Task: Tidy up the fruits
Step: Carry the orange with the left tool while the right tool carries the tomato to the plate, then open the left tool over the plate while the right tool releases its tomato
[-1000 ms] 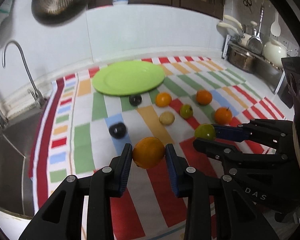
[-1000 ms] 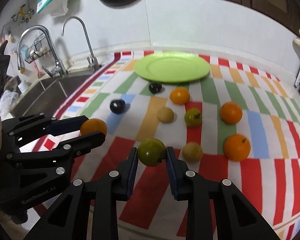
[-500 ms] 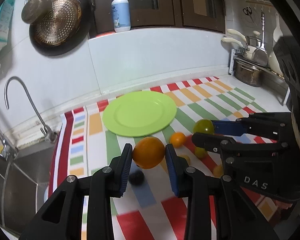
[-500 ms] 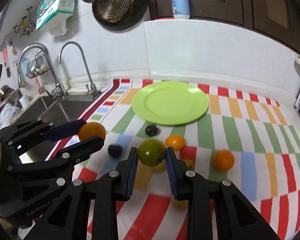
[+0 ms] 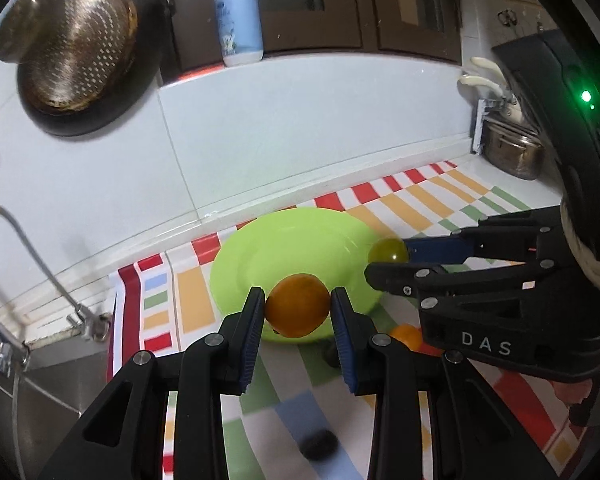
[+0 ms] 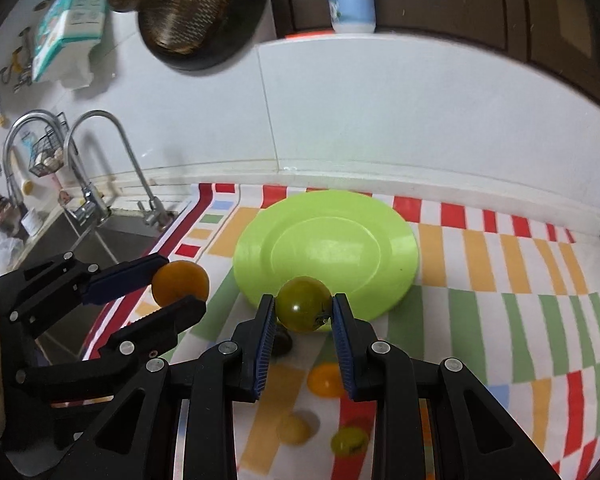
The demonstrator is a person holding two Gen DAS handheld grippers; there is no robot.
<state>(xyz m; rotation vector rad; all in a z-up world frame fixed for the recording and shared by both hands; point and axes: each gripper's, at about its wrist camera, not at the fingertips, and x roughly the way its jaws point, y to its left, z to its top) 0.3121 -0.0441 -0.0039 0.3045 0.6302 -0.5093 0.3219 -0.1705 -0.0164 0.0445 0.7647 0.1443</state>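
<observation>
**Two fruits gripped above the plate's near edge**

Far left: a sink [image 6: 100, 240] with two taps [image 6: 100, 148], a colander [image 5: 72, 52] hanging on the wall above. Next, on the striped cloth [image 6: 500, 280], the left gripper [image 5: 298, 310] clamped tight on an orange [image 5: 298, 312], blue pads pressed to both sides, held in the air before the near-left rim of the green plate [image 6: 328, 248]. Seen from the right wrist view as an orange [image 6: 180, 284] between side-on jaws of the left gripper [image 6: 176, 286], just left of the plate. Plate bare, nothing on it. To the right, the right gripper [image 6: 304, 310] closed on a green fruit [image 6: 304, 310], over the plate's near rim; in the left wrist view the same green fruit [image 5: 388, 251] at the plate's right edge, right gripper [image 5: 388, 256] close beside the left one, not touching. Below the jaws, on the cloth: a dark fruit [image 5: 320, 444], a small orange one [image 6: 326, 378], a pale yellow one [image 6: 294, 428], a small green one [image 6: 348, 440], all blurred. Behind: a soap bottle [image 5: 238, 12] on the ledge; far right, a steel pot [image 5: 512, 152].
</observation>
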